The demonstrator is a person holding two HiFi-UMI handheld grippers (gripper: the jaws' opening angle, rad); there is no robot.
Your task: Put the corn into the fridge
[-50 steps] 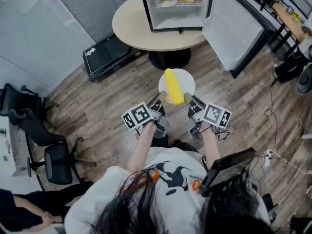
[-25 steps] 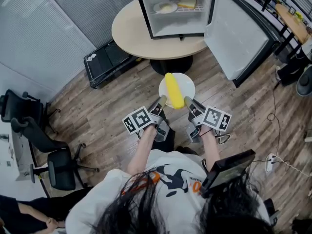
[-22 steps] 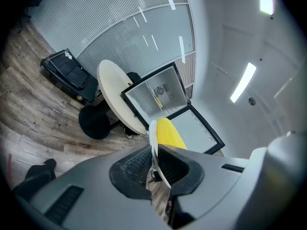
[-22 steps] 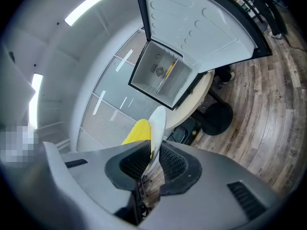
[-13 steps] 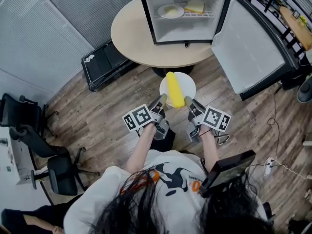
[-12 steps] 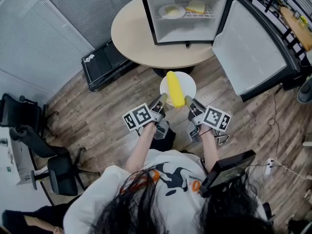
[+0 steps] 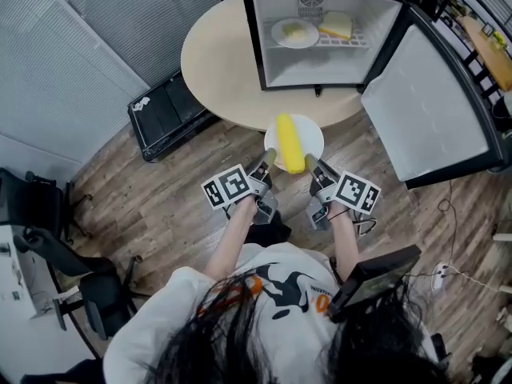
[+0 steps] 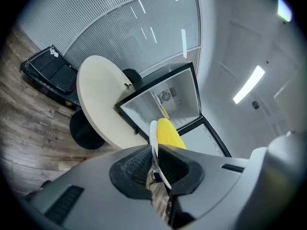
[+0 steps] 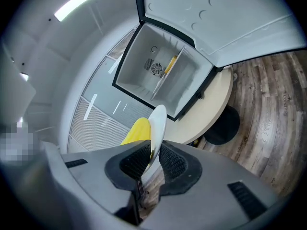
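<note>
- My left gripper (image 7: 267, 158) is clamped on the near-left rim of the white round plate (image 7: 313, 137). Its jaws are nearly together, with only the thin rim between them.
- My right gripper (image 7: 310, 165) pinches the near-right rim the same way, so the two carry the plate in the air between them.
- The yellow cob of corn (image 7: 289, 142) lies along the plate's middle, from near rim to far rim, and neither gripper touches it.
- Just past the plate's far rim is the near edge of the round beige table (image 7: 216, 62).
- Further back on the table stands the small black fridge (image 7: 254, 38), its door (image 7: 428, 106) swung wide to the right.
- Its wire shelf (image 7: 344, 42) holds a second white plate (image 7: 294, 32) and a pale wedge (image 7: 336, 25); the space below looks bare.
- I judge the task roughly half done. The corn is in my grip close to the open fridge but not yet inside. I have yet to reach over the table, set it in and let go.
</note>
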